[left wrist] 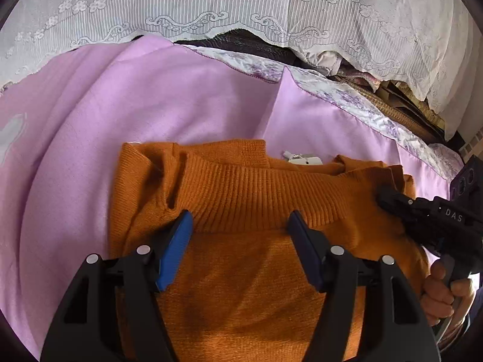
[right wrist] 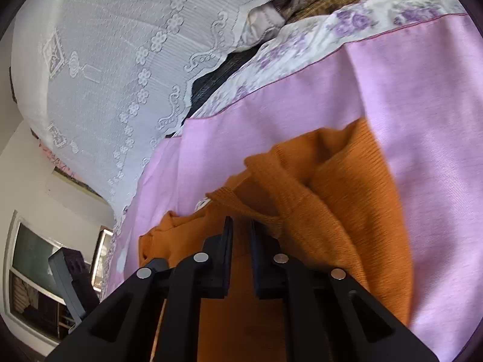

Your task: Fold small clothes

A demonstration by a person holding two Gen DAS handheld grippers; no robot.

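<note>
We held our left gripper (left wrist: 240,221) with its blue pads (left wrist: 175,250) spread wide above the orange knit sweater (left wrist: 241,271), no cloth caught between them. Our right gripper (right wrist: 241,226) had its jaws drawn nearly together over the sweater's bunched ribbed edge (right wrist: 271,217), though we could not tell whether any knit was pinched. The sweater lay partly folded on the pink sheet (left wrist: 151,105), its white label (left wrist: 302,158) showing near the far edge. Beyond it ran the sheet's floral purple border (left wrist: 347,96), then a white lace cover (left wrist: 211,9).
</note>
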